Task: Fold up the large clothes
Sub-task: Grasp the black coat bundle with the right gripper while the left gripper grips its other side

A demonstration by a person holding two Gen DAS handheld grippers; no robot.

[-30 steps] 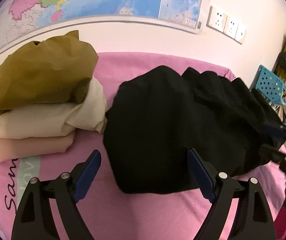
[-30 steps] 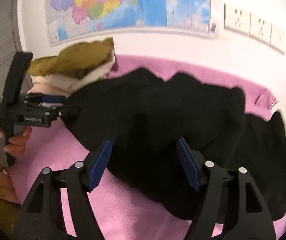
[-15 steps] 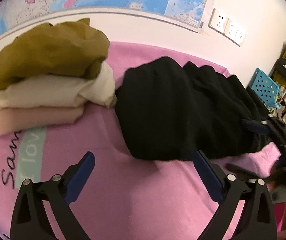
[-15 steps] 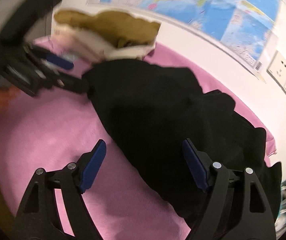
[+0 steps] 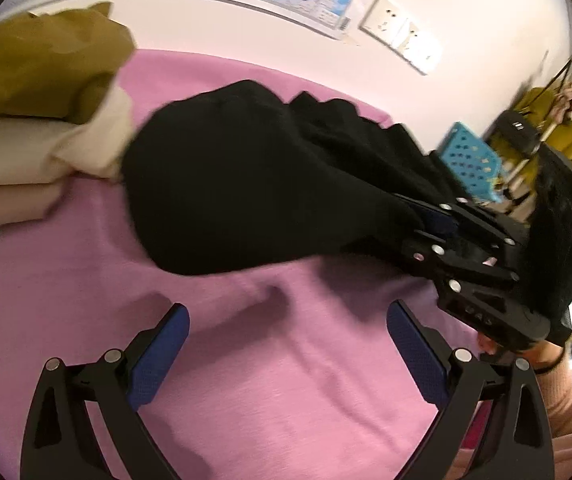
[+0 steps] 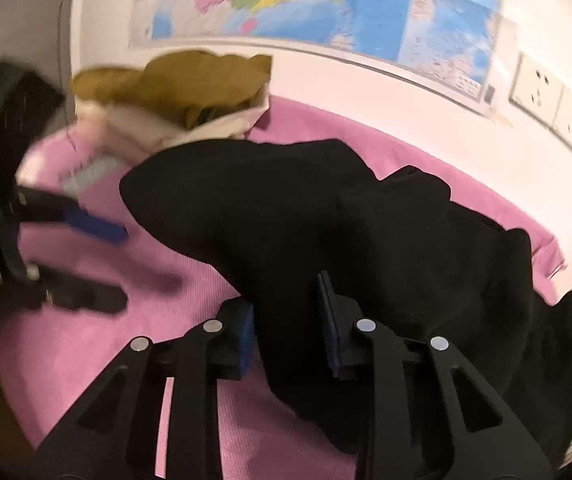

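Note:
A large black garment (image 5: 245, 184) (image 6: 306, 208) lies crumpled across the pink blanket (image 5: 286, 392) (image 6: 85, 360). My right gripper (image 6: 286, 320) (image 5: 406, 228) is at the garment's near right edge. Its jaws are closing, and a fold of black cloth fills the narrow gap between the blue pads. My left gripper (image 5: 288, 340) (image 6: 125, 268) hovers wide open over bare blanket, just short of the garment's left end, with nothing between its fingers. A hand in a pink sleeve (image 5: 558, 392) holds the right gripper.
A pile of folded clothes (image 5: 25, 120) (image 6: 173, 92), olive on cream on peach, sits at the blanket's far left against the wall. A blue perforated basket (image 5: 470, 160) stands beyond the right end. A map (image 6: 326, 4) and wall sockets (image 6: 546, 96) hang behind.
The right gripper's jaws have narrowed from wide apart onto the black cloth. The left gripper tilted down and drew back, so the garment's edge now lies beyond its fingertips.

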